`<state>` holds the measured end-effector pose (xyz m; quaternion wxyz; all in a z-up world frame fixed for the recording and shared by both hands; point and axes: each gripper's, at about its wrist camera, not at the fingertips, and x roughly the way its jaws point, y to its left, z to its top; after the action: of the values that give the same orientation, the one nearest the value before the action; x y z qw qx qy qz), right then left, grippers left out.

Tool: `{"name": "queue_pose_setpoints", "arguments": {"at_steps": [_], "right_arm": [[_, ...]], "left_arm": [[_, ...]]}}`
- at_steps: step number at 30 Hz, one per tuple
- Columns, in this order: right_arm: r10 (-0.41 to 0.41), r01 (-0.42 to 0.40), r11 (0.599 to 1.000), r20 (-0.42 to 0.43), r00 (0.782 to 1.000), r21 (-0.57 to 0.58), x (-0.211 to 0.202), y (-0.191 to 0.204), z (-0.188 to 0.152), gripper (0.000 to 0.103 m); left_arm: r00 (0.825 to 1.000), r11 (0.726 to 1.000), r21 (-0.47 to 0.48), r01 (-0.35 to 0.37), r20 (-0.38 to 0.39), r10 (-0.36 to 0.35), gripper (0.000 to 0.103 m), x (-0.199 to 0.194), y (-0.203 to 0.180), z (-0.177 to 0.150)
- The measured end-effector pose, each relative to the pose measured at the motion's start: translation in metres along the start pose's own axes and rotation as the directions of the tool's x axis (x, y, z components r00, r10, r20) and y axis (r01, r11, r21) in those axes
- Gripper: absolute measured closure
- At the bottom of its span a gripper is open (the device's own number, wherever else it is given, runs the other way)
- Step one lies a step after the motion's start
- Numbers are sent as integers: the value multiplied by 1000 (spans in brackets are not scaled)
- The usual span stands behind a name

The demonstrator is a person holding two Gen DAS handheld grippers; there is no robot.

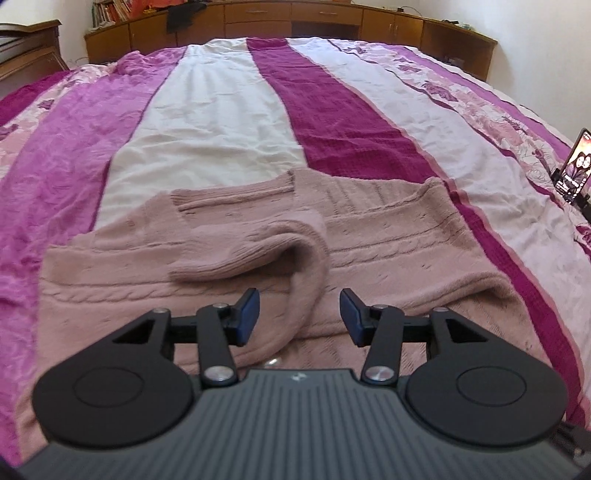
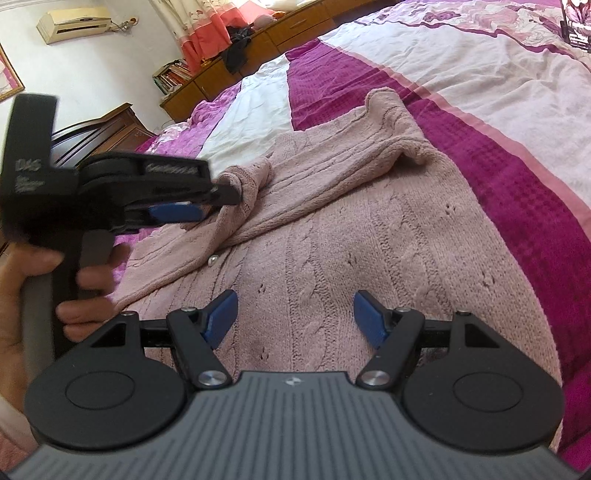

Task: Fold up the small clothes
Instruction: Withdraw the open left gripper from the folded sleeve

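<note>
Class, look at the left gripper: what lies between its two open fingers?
In the left wrist view, the folded-over sleeve of the pink sweater runs through the left gripper.

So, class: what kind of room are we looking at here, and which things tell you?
Most likely a home bedroom: a striped bedspread covers a wide bed, with wooden cabinets behind.

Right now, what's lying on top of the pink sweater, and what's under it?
A sleeve is folded across the pink sweater. Both hand-held grippers, left and right, are open above it. Under it is the striped bedspread; the part beneath the sweater is hidden.
</note>
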<state>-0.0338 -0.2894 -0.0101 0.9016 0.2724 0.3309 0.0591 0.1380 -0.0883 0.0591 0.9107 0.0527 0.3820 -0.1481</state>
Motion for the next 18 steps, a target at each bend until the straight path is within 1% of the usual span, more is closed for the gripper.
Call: {"name": "queue_pose_setpoints", "arguments": {"at_steps": [3, 6, 10, 18], "right_arm": [[-3, 3, 1000, 2, 1000, -2, 0, 1, -1, 27], [-8, 8, 1000, 4, 1000, -4, 1, 2, -2, 27], [-13, 13, 1000, 4, 1000, -6, 1, 5, -2, 27], [-23, 23, 1000, 4, 1000, -10, 1, 8, -1, 27]], "left_arm": [[1000, 999, -18, -26, -3, 26, 53, -10, 12, -5], [997, 996, -60, -73, -5, 73, 53, -20, 27, -12], [994, 989, -105, -105, -13, 104, 53, -30, 47, -21], [979, 972, -118, -201, -18, 201, 53, -50, 78, -34]]}}
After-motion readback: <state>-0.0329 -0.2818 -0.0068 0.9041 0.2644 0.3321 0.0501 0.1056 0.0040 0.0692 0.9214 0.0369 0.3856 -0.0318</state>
